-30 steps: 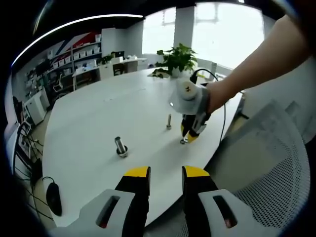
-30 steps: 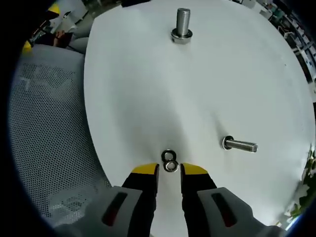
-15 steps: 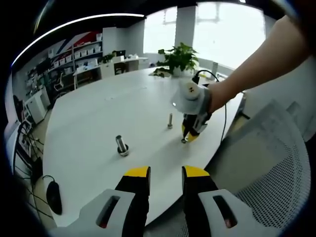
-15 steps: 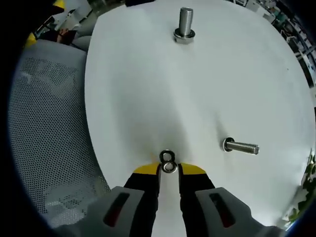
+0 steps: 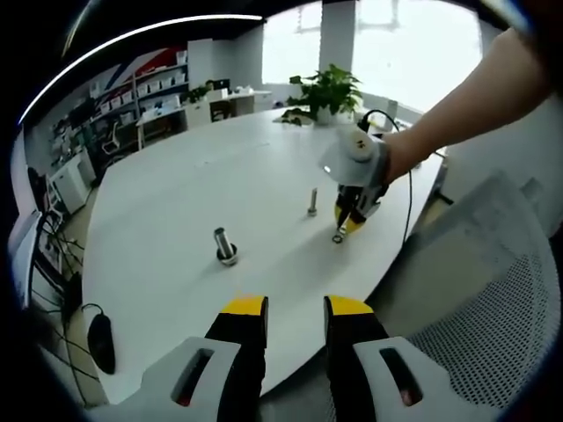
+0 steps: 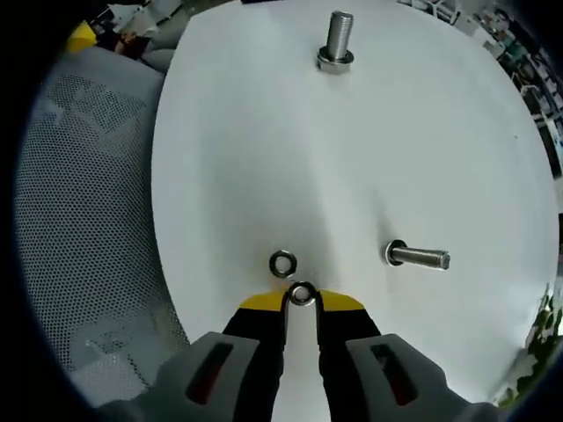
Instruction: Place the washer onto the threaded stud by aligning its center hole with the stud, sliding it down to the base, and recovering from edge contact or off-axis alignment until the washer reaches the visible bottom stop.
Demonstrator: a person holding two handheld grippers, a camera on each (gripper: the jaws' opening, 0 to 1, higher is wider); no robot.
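The right gripper (image 6: 301,301) has its yellow-tipped fingers (image 6: 262,304) drawn close on a washer (image 6: 301,294), which sits pinched between the tips with its hole facing the camera. A second washer (image 6: 281,263) lies flat on the white surface (image 6: 246,158) just beyond the tips, apart from the held one. Two studs stand on the surface: the near stud (image 6: 415,258), off to the right of the fingers in the right gripper view, and the far stud (image 6: 338,40), well ahead near the top of that view.

From the left gripper view, the right gripper (image 5: 350,221) reaches in from the right, a person's arm (image 5: 457,114) behind it, tips down close to the surface by its edge, with one stud (image 5: 312,201) just beside it and the other stud (image 5: 225,246) farther off. The left gripper (image 5: 295,309) hangs back off the edge of the surface, its fingers (image 5: 244,309) a narrow gap apart and holding nothing.

I'd say the pick-up is in hand: the washer looks gripped but is not yet carried to a stud. Next, the right hand should lift clear of the loose washer, bring the held one over a stud tip, level it so the hole lines up with the thread, then lower. The edge-on grip may tilt it and catch the threads.
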